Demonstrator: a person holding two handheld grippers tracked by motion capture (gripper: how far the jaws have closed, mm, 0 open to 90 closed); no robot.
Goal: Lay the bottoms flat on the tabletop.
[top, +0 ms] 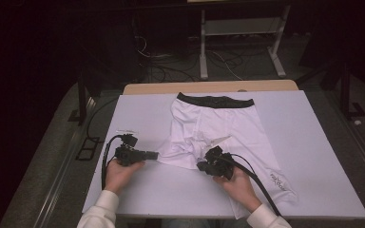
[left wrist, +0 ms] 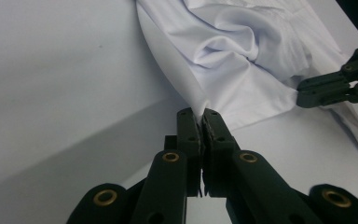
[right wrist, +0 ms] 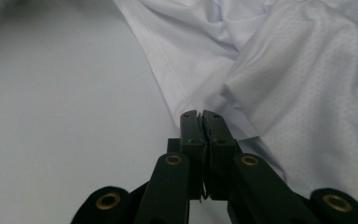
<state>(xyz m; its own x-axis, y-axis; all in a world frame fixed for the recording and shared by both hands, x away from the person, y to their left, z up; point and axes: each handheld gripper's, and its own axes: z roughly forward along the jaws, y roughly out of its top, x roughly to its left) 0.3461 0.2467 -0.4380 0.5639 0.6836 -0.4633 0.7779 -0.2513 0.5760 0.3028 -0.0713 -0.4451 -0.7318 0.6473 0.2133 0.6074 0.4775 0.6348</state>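
Note:
White shorts [top: 214, 128] with a black waistband [top: 216, 100] lie on the white table cover [top: 313, 142], waistband at the far side. The near left leg is bunched and folded over. My left gripper [top: 156, 155] points right and is shut on the hem at that leg's left corner; in the left gripper view the fabric edge [left wrist: 186, 88] runs straight into its closed jaws [left wrist: 201, 116]. My right gripper [top: 200, 165] is shut on the same leg's hem farther right, where the cloth [right wrist: 298, 84] meets its tips [right wrist: 200, 115]. It also appears in the left gripper view [left wrist: 303, 93].
The wooden table edge [top: 152, 88] borders the far side of the cover. Behind the table stand a metal frame [top: 240, 28] and loose cables [top: 171, 66] on the floor. A small pale strip [top: 126, 130] lies left of the shorts.

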